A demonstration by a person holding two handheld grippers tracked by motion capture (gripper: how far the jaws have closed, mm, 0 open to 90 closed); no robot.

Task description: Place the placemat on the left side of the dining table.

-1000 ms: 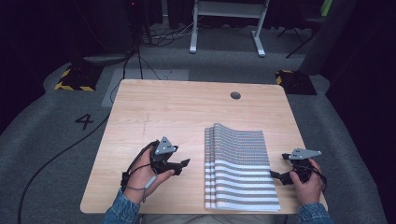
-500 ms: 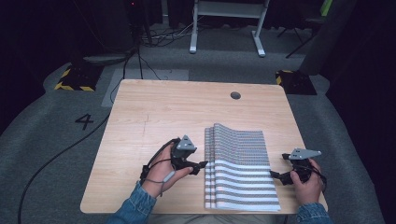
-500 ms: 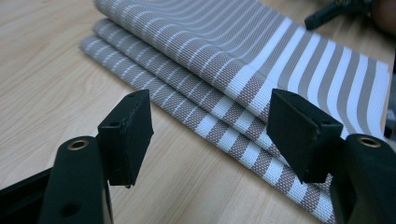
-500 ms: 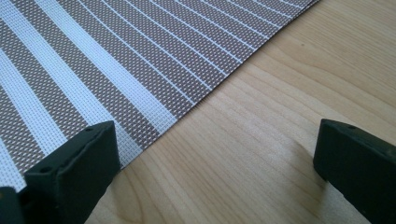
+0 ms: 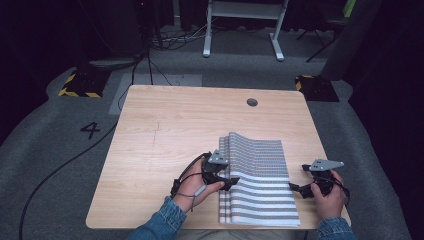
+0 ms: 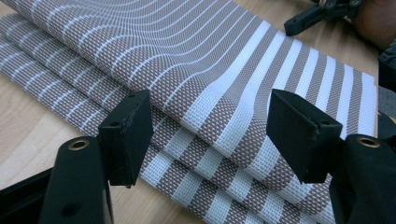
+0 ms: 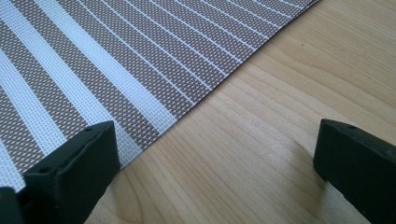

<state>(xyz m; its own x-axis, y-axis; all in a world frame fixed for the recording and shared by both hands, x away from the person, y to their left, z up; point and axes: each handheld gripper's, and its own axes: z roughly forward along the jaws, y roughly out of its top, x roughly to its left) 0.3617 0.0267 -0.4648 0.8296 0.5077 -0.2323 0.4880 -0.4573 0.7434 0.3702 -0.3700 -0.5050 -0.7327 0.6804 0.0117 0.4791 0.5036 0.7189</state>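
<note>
Toward the near right of the surface (image 5: 165,130) lies a stack of striped woven mats (image 5: 260,185), its folded or layered left edge stepped in three tiers, its near end close to the surface's near edge. At that left edge the left claw (image 6: 210,135) stands wide open, jaws straddling the raised top fold without yet pressing it. I judge the step to be the approach to a grasp on the top layer; next, the jaws would need to slide in around that fold alone and close, leaving the lower tiers down. Beside the stack's right edge the right claw (image 7: 210,163) hovers wide open over bare wood, one jaw over the mat's border, holding nothing.
</note>
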